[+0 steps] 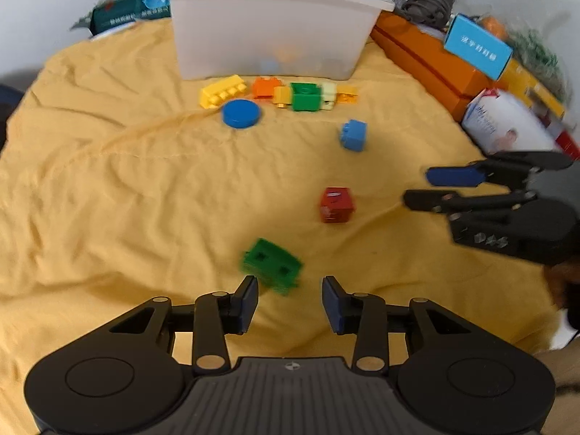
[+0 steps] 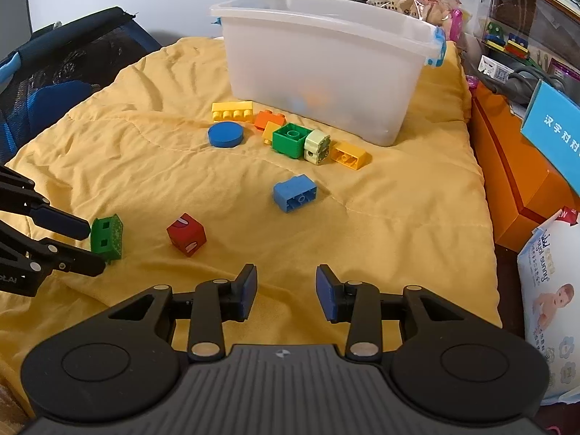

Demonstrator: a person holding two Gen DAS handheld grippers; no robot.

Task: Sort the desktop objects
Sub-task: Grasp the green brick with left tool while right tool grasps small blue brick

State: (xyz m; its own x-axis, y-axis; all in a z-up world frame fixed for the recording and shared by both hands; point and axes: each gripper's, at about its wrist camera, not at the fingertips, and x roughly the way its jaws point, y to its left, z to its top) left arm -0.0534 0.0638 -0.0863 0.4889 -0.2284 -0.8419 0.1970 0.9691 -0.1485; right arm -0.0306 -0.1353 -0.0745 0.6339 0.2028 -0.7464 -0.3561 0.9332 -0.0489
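Left tongs (image 1: 290, 299) apart, green brick (image 1: 272, 266) just ahead between tips, not clamped. Right tongs (image 2: 286, 291) apart, empty, over yellow quilt (image 2: 145, 166). Red cube (image 2: 186, 234), blue brick (image 2: 294, 193) nearby; translucent bin (image 2: 326, 69) behind brick row.

green brick (image 2: 106, 236): I see it tipped on its side, nearest me
red cube (image 2: 186, 234): tilted, mid-cloth
blue brick (image 2: 294, 193): on its side
bin (image 2: 326, 69): upright behind

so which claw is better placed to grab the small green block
Left. The left claw is open with the green block just ahead of its fingertips. The right claw is open over bare yellow cloth, with the block off to its left.
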